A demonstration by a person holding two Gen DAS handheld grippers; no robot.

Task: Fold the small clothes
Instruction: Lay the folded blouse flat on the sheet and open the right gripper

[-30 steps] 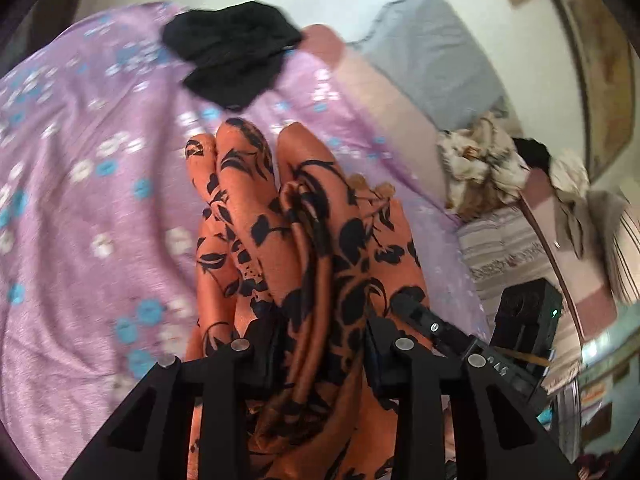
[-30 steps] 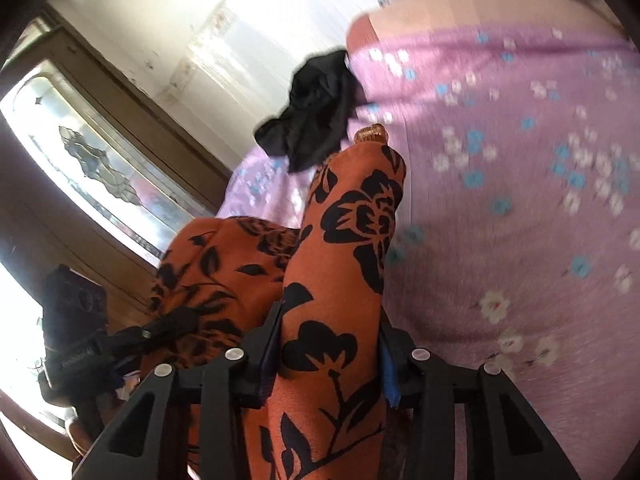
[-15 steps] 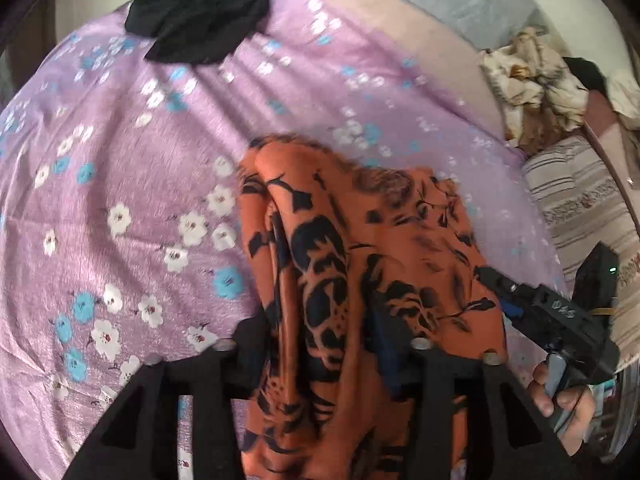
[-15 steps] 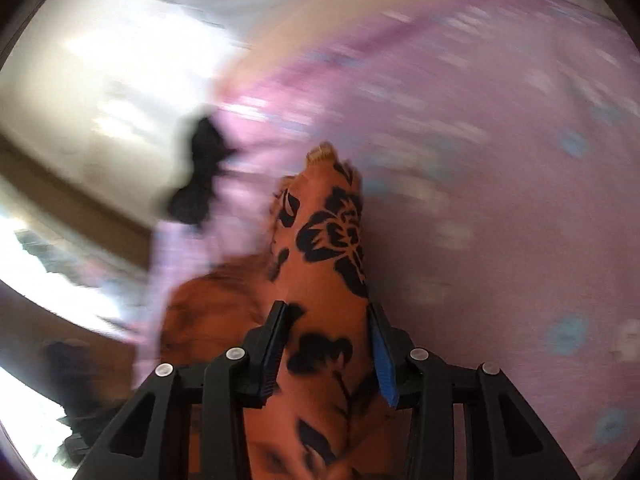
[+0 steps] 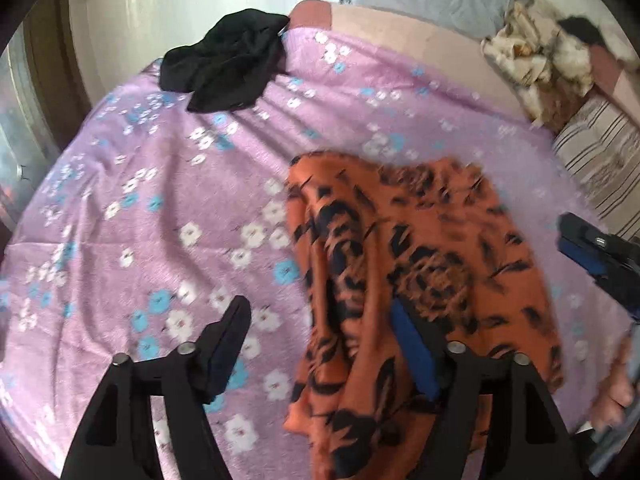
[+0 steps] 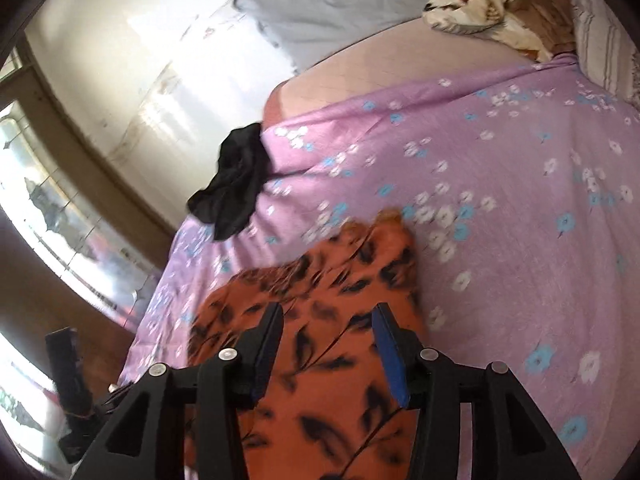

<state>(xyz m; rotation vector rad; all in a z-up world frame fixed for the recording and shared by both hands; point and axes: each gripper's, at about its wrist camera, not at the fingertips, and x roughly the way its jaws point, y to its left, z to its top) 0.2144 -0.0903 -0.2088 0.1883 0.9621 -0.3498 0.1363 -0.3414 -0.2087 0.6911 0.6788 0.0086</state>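
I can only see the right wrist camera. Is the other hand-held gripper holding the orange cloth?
Observer: No. The left hand-held gripper is open wide and grips nothing.
Child: Is it touching the cloth at all?
Observer: The orange cloth lies against one of its fingers. The other finger is over the bare purple sheet.
Child: Is the cloth flat on that side?
Observer: Mostly spread out, but the side near that gripper is bunched into a long fold.

Patterned garment (image 5: 420, 264) lies on the bedsheet (image 5: 160, 208); crumpled garment (image 5: 228, 62) sits at eleven o'clock, well apart.
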